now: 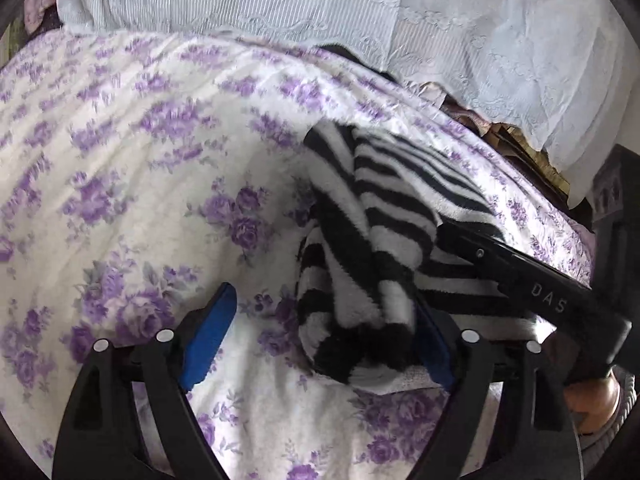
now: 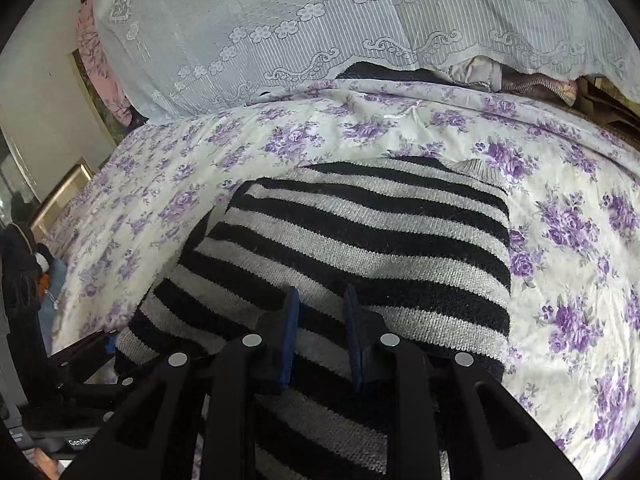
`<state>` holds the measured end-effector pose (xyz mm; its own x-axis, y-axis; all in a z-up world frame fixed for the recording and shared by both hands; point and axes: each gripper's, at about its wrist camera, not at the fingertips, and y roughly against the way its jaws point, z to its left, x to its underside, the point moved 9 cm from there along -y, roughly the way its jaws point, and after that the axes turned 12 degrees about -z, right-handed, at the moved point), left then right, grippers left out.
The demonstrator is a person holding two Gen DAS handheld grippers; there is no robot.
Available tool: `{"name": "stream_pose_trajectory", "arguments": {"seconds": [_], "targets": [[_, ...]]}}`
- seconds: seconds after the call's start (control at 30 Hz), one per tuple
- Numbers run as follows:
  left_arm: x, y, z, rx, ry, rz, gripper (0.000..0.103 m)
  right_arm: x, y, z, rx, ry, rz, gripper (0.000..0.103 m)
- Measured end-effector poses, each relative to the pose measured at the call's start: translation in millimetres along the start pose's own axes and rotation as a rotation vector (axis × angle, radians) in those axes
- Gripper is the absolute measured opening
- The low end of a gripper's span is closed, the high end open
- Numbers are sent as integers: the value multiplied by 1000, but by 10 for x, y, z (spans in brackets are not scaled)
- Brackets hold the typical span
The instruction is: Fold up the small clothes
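Striped sweater (image 2: 360,240) amid open floral bedspread (image 2: 580,220)

My left gripper (image 1: 320,340) stands wide open over the floral sheet (image 1: 120,184). A bunched fold of the striped sweater (image 1: 360,248) lies between the blue pads (image 1: 208,332), against the right one and clear of the left. The right gripper (image 1: 532,280) reaches in from the right across the sweater. Lace fabric (image 1: 280,4) hangs behind.

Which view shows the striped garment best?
The right wrist view: the striped garment lies spread flat on the floral bedspread, most of its outline visible. The left wrist view shows only a bunched fold beside the open left gripper.
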<state>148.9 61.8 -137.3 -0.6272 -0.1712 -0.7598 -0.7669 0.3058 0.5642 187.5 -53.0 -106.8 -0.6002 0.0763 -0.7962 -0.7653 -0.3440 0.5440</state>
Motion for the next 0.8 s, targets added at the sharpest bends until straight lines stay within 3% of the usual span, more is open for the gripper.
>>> {"name": "stream_pose_trajectory", "arguments": {"seconds": [0.17,0.27,0.47,0.7,0.8], "targets": [[-310,384,-224,34,-70,-158,75,-220,221,-21,-46,-65,-41,24],[-408,436,-429,46,-144,-195,75,-394,256,-22,-80,-93,-57,24],[-389,149,-618,2,-237,-172,75,-471,148,1,-208,-204,-51,24],[-288,-193,-477,-92,-273,-115,75,-311,-64,-188,-232,-349,-40,25],[-225,-285,-430,-103,-275,-89,79,-297,-39,-375,-288,-455,-72,23]]}}
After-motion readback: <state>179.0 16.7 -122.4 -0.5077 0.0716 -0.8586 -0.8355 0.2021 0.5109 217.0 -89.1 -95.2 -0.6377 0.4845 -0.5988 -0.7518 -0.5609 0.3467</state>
